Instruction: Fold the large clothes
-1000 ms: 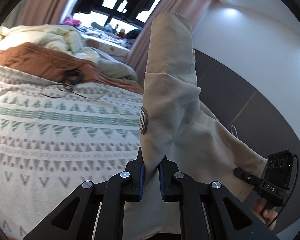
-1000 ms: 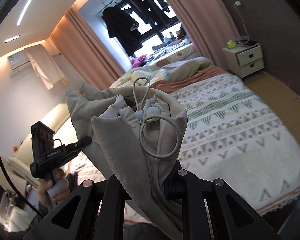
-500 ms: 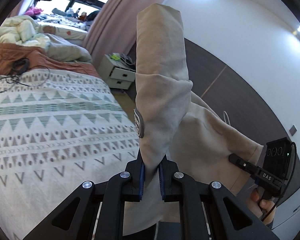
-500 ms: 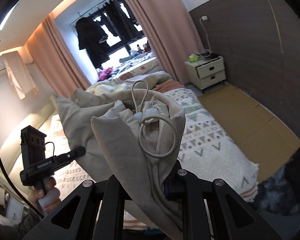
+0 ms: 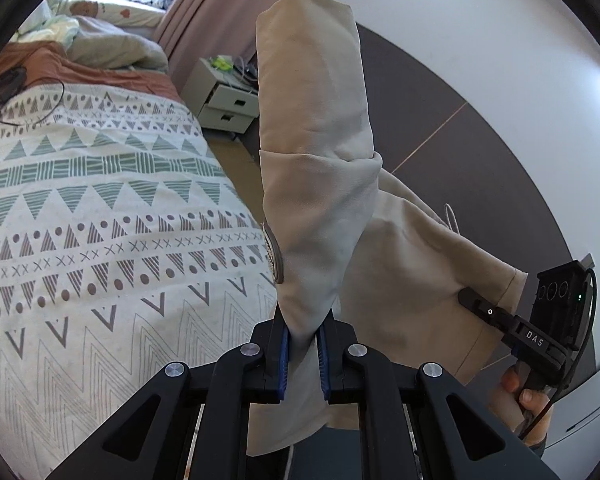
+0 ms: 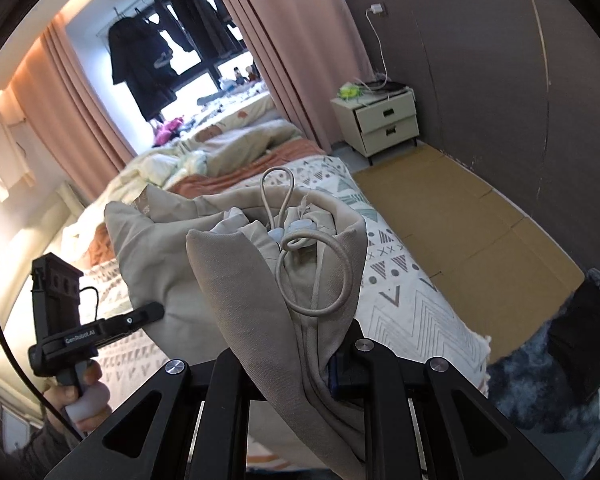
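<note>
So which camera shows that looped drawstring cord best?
The right wrist view: the drawstring loops on top of the beige garment, full and close. The left wrist view shows only a short bit behind a fold.

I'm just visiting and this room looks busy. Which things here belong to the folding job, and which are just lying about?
Part of the job:
- beige garment, pinched by both tongs
- left tongs
- right tongs
- patterned bedspread, the likely folding surface

Just lying about:
- nightstand
- crumpled duvet
- dark clothes hanging at the window
- black cable on the bed
</note>
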Available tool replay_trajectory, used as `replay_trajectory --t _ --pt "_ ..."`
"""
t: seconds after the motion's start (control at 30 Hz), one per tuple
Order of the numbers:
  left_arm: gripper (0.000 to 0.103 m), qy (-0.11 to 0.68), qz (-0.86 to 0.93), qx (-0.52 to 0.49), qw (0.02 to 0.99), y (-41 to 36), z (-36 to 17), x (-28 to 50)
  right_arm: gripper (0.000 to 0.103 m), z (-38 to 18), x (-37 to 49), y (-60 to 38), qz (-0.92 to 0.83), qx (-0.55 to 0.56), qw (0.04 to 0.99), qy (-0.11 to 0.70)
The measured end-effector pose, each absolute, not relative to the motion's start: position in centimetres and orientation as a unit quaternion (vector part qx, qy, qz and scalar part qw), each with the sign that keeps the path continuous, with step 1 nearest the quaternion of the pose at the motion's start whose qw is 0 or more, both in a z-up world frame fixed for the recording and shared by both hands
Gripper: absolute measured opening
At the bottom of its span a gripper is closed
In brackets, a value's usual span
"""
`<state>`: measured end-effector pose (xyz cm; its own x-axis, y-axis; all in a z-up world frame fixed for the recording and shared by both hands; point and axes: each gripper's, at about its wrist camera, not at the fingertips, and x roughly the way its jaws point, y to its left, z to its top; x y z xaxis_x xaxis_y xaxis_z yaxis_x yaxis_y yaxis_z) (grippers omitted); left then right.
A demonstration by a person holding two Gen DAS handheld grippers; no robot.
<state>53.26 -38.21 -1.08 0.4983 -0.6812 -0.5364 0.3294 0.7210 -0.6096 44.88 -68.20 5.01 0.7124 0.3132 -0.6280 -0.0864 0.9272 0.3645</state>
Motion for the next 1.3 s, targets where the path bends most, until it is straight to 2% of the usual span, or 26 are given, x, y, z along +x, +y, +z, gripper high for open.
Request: replay_trajectory --t 0.33,0.67,0.73,0.8,0.87,0.97,1.0,1.07,1.3 --pt "0.012 0.436 -0.293 -0.221 0.822 -38.0 -6.5 63.6 0.016 -1.3 55.7 -68.8 0.078 0.143 0.886 0.433" --pt "0.012 0.491 -0.263 -0.228 0.799 -37.2 -15.0 72.1 0.017 -8.9 63.5 -69.8 0.044 0.152 0.862 0.482" --pt "0.012 0.499 -0.257 -0.234 0.794 -36.9 -16.7 73.1 0.026 -10.2 64.5 -70.2 0.011 0.153 0.859 0.488" --pt "0.013 0.504 -0.254 -0.23 0.792 -36.9 -18.0 73.8 0.056 -11.4 65.5 -70.1 -0.035 0.138 0.858 0.493" --pt "0.016 0.516 -0.247 -0.22 0.79 -37.1 -19.0 74.5 0.074 -12.3 65.7 -70.9 -0.071 0.129 0.853 0.5" --pt "0.027 0.533 -0.233 -0.18 0.793 -37.5 -19.6 74.9 0.075 -13.0 64.3 -73.0 -0.096 0.132 0.846 0.508" --pt "0.037 0.535 -0.235 -0.178 0.792 -37.4 -19.7 74.7 0.075 -12.9 63.3 -73.8 -0.106 0.137 0.847 0.502" --pt "0.05 0.53 -0.243 -0.183 0.791 -37.1 -19.5 74.1 0.075 -12.5 60.7 -75.3 -0.104 0.159 0.853 0.486" --pt "0.051 0.52 -0.269 -0.168 0.793 -38.0 -18.8 70.7 0.075 -13.4 49.4 -79.1 -0.128 0.222 0.854 0.452"
